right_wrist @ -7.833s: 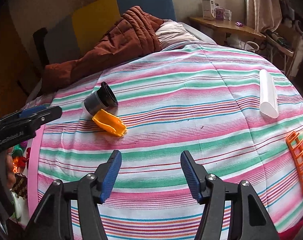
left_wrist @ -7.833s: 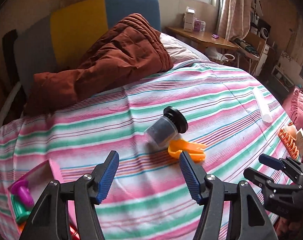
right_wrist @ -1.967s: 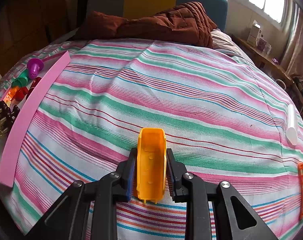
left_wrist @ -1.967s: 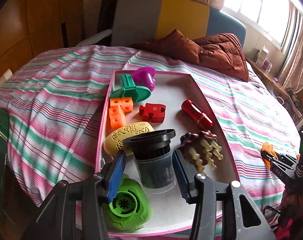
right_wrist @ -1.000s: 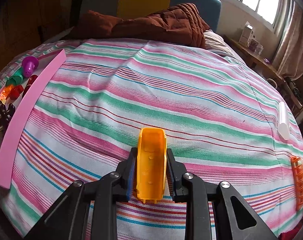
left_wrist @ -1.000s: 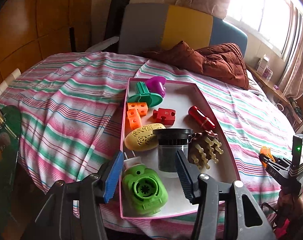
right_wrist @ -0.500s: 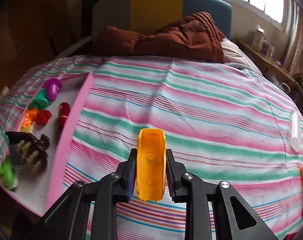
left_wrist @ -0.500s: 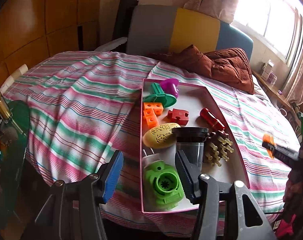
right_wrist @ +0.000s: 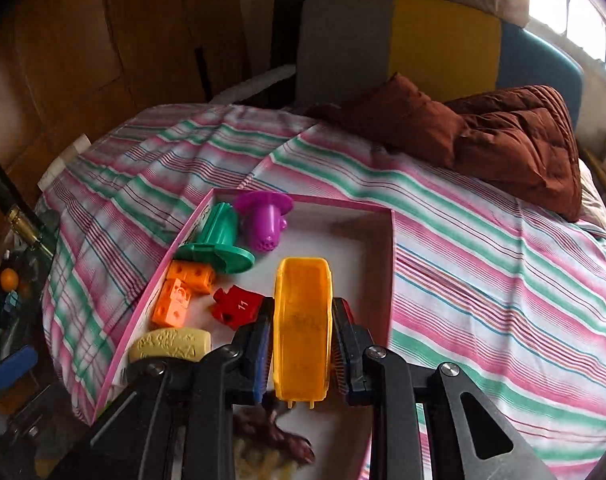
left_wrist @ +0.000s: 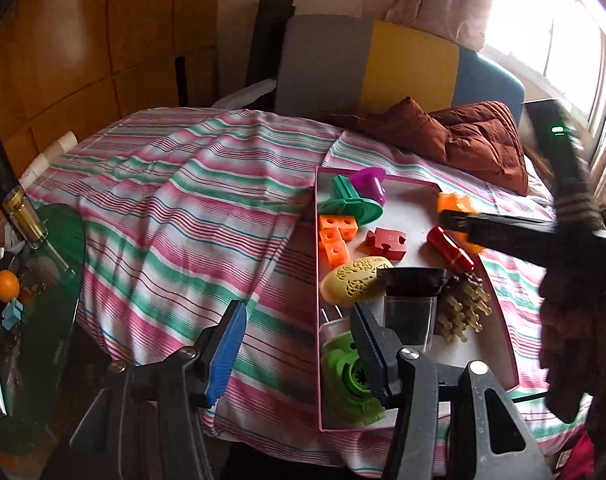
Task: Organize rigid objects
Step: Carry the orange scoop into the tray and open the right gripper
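Note:
A pink-rimmed white tray [left_wrist: 318,264] [right_wrist: 387,264] lies on the striped bed. It holds a black-lidded jar [left_wrist: 411,308], a green round toy [left_wrist: 349,380], a yellow oval [left_wrist: 353,280], orange cubes [left_wrist: 335,236], a red puzzle piece [right_wrist: 237,306], a red cylinder [left_wrist: 451,248], a teal stand [right_wrist: 217,242] and a purple cup [right_wrist: 265,216]. My left gripper [left_wrist: 299,350] is open and empty, just left of the tray's near corner. My right gripper [right_wrist: 303,340] is shut on an orange scoop [right_wrist: 303,328], held above the tray's middle; it also shows in the left wrist view [left_wrist: 457,216].
A brown quilt [right_wrist: 503,136] lies at the head of the bed against a grey, yellow and blue headboard [right_wrist: 423,44]. A green glass side table [left_wrist: 35,300] with a bottle [left_wrist: 11,196] and an orange stands left of the bed.
My left gripper let go of the jar in the tray and drew back to the left. My right gripper carried the orange scoop leftward from the bed to over the tray.

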Demonstrator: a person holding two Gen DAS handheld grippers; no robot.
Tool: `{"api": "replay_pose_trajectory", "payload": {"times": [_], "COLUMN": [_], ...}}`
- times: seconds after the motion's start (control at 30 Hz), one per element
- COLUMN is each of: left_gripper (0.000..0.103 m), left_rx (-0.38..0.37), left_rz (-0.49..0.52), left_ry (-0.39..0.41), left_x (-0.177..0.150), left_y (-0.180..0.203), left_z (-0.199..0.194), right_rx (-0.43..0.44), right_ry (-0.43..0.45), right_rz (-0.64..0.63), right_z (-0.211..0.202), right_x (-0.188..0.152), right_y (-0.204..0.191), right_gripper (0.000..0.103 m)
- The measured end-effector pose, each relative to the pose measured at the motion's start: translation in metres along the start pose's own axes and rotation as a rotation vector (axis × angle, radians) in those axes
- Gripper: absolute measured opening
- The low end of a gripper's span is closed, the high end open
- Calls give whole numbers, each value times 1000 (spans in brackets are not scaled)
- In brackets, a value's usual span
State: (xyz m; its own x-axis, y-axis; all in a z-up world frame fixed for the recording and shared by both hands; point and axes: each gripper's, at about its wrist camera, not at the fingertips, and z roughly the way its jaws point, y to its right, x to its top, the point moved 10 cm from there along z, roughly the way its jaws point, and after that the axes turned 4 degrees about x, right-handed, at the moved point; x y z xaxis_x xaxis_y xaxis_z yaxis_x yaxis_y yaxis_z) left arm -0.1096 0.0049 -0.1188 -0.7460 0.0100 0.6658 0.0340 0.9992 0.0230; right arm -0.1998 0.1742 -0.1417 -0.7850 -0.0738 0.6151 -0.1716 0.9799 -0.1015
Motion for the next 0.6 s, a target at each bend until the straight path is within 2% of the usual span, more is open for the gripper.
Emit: {"api": "replay_pose_trajectory", "payload": {"times": [0.27,0.6], "left_gripper": [55,61], "left_rx": [27,24], "left_rz": [-7,-14], "left_ry": [-1,11], "left_x": [2,5], "left_y": [-8,-7], "left_z": [1,-4], "right_rx": [-21,-26], "right_ry": [-73,-28], "right_rz": [17,35], "right_z": [35,25], "right_x": [-16,-17], "right_y": [-2,0], "right_gripper": [27,28]}}
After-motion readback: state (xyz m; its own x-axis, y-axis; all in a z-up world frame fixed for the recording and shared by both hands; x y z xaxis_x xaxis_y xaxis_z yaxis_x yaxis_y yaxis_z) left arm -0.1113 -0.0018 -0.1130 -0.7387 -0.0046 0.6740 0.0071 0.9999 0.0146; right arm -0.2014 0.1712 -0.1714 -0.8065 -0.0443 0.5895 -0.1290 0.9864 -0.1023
